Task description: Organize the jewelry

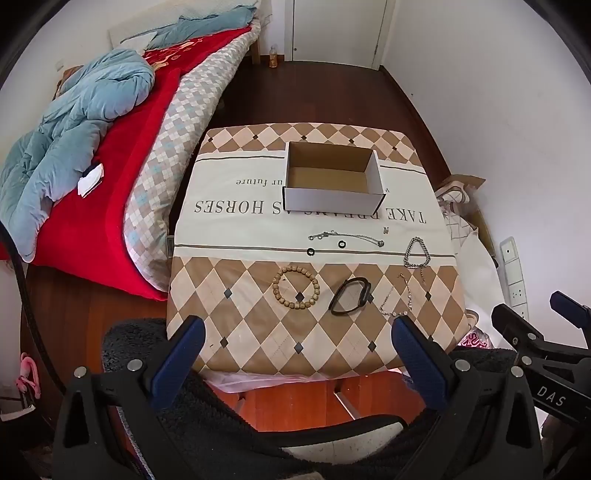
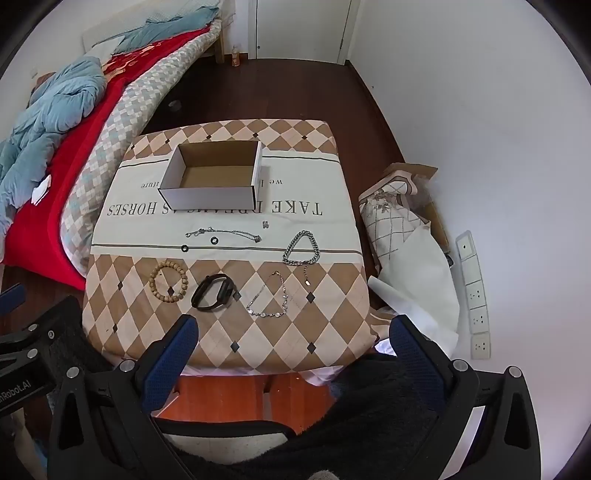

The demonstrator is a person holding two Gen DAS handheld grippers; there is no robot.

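Note:
An empty white cardboard box (image 1: pixel 332 175) (image 2: pixel 214 173) stands at the back of a cloth-covered table (image 1: pixel 258 332) (image 2: pixel 314 332). In front of it lie a thin silver chain (image 1: pixel 347 236) (image 2: pixel 225 233), two black rings (image 1: pixel 341 244) (image 2: pixel 213 240), a small silver charm (image 2: pixel 265 224), a thick silver chain (image 1: pixel 417 253) (image 2: pixel 303 248), a wooden bead bracelet (image 1: pixel 295 288) (image 2: pixel 168 281), a black band (image 1: pixel 351 296) (image 2: pixel 214 292) and a stone bracelet (image 1: pixel 399 299) (image 2: pixel 269 297). My left gripper (image 1: pixel 299 334) and right gripper (image 2: pixel 291 334) are open, empty, at the table's near edge.
A bed with red and blue bedding (image 1: pixel 92 147) (image 2: pixel 55 110) runs along the left. Bags and a cushion (image 2: pixel 406 236) are piled right of the table, with a power strip (image 2: pixel 474 295) on the wall. A closed door (image 1: pixel 332 29) stands beyond.

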